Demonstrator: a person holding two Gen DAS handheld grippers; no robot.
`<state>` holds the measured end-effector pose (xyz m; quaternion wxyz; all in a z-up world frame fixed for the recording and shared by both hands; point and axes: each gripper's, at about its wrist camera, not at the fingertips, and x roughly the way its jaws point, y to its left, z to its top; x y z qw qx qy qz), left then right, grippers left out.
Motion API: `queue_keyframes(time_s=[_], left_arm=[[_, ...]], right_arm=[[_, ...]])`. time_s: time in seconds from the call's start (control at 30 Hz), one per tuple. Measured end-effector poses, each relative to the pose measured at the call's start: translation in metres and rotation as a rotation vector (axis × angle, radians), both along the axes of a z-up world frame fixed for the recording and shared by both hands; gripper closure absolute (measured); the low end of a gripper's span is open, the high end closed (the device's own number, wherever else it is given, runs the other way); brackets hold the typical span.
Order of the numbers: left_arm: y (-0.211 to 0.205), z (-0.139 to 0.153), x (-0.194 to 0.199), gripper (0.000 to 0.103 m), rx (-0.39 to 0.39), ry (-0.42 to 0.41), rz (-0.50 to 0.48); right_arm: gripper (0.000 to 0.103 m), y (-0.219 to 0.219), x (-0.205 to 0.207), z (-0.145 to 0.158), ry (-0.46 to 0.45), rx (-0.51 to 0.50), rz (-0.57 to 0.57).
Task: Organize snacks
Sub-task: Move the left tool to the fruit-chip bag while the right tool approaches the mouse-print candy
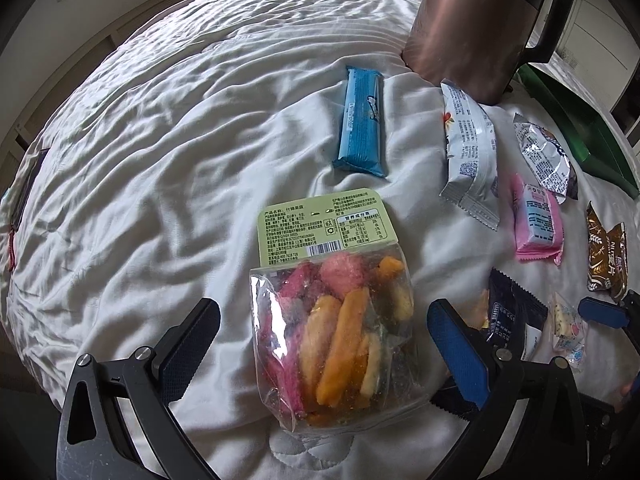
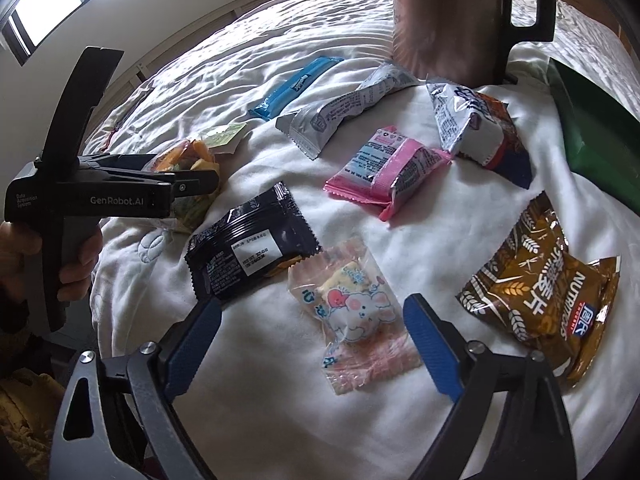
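A clear bag of mixed dried fruit chips (image 1: 332, 340) with a green label lies on the white quilt (image 1: 160, 160). My left gripper (image 1: 324, 316) is open, one finger on each side of the bag without touching it. My right gripper (image 2: 314, 308) is open too, around a small clear packet printed with a cartoon animal (image 2: 352, 312). Spread over the quilt are a black packet (image 2: 252, 248), a pink packet (image 2: 388, 172), a brown cereal packet (image 2: 540, 280), two white packets (image 2: 344, 108) (image 2: 472, 120) and a blue bar (image 1: 360, 120).
A copper-coloured kettle (image 1: 472, 20) with a black handle stands at the back behind the snacks. A dark green flat object (image 2: 592, 128) lies at the right edge. A hand (image 2: 72, 264) holds the left gripper's handle. The quilt stretches wrinkled to the left.
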<state>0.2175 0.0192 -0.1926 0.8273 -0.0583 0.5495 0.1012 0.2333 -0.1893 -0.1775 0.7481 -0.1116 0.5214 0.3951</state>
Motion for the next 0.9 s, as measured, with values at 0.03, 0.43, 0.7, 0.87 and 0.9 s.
queue_keyframes(time_s=[0.03, 0.43, 0.7, 0.87, 0.9], left_arm=[[-0.001, -0.003, 0.002, 0.001, 0.0, 0.011, -0.01], [-0.001, -0.022, 0.013, 0.001, -0.026, 0.081, -0.009], [0.001, -0.027, 0.013, 0.001, -0.019, 0.118, 0.003], [0.006, -0.036, 0.019, 0.001, -0.032, 0.157, 0.016], [0.008, -0.037, 0.019, 0.001, -0.037, 0.161, 0.017]], right_arm=[[0.0, 0.001, 0.002, -0.001, 0.001, -0.001, 0.005], [0.023, -0.001, 0.024, -0.006, 0.068, -0.033, 0.109], [0.058, 0.007, 0.032, -0.014, 0.083, -0.096, 0.157], [0.07, 0.003, 0.033, -0.016, 0.094, -0.092, 0.145], [0.071, 0.002, 0.034, -0.016, 0.095, -0.09, 0.144]])
